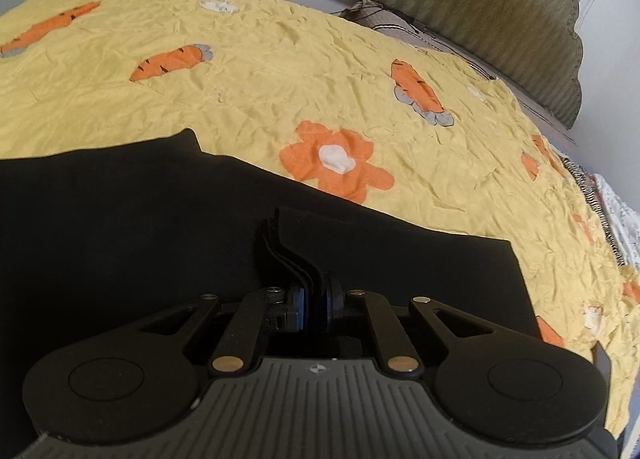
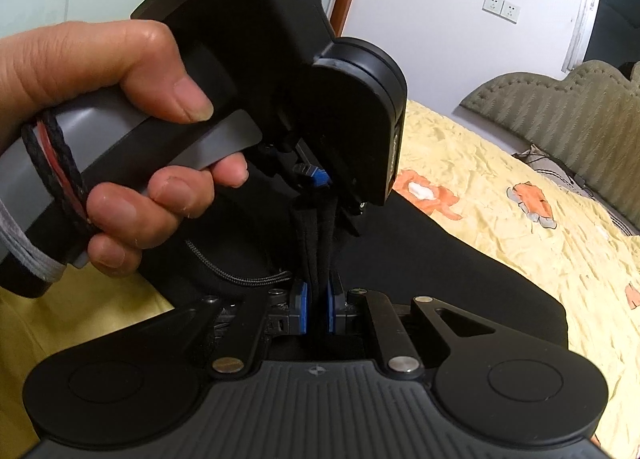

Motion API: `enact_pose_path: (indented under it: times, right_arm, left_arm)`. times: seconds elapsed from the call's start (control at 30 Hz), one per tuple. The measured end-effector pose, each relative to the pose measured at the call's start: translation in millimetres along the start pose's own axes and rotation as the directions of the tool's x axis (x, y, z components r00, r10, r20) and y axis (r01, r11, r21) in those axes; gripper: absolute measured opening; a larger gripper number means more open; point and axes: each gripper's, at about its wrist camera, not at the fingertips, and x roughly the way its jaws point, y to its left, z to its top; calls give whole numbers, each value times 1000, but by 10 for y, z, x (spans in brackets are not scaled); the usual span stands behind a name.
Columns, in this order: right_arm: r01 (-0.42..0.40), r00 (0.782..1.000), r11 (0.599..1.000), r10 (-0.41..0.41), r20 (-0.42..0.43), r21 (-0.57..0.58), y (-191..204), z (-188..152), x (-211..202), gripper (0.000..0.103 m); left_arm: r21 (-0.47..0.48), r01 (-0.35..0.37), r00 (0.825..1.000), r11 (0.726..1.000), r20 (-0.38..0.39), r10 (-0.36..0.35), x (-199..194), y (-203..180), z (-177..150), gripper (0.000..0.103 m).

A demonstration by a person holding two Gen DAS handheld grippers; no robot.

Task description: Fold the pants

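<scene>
So that the fold carries over evenly, the pants (image 1: 120,219) edge is pinched by the left gripper (image 1: 314,299) and the right gripper (image 2: 316,299) at centre frame.

Matt black cloth pants (image 1: 120,219); crinkled yellow cloth bedsheet (image 1: 280,71); tongs (image 1: 314,305) matt black plastic

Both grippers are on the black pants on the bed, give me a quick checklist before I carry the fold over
1. Left gripper shut on the pants: ok, layered edges pinched between the pads.
2. Right gripper shut on the pants: ok.
3. All layers caught in each grip: cannot tell.
4. Grippers apart: not ok, the left one sits right ahead of the right.
5. Bedspread free of both grips: ok in these views.
6. Zipper lying flat: cannot tell.
</scene>
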Motion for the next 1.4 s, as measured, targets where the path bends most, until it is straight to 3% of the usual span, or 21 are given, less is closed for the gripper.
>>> enact_pose_path:
  times: [0.23,1.1,1.17,1.33,1.4]
  right_arm:
    - [-3,1000,1000,3,6,-4,107,-7,-6,9]
    - [-22,1000,998,23,18,-59,183,-102,62,9]
    - [-22,1000,998,23,14,-60,174,-97,51,9]
    - [-82,997,996,82,-8,-20,47,-80,-124,9]
    - [-112,994,994,112,2,12,-68,-63,-254,10]
  left_arm:
    - [38,-31,999,999,21,30,-39,-43,-29,11]
    - [22,-68,997,997,37,67,-101,67,-64,11]
    - [17,-78,997,997,31,77,-123,64,-53,25]
    - [-43,-124,991,991,40,126,-288,212,-2,29]
    - [-45,-186,978,982,92,189,-442,278,33,30]
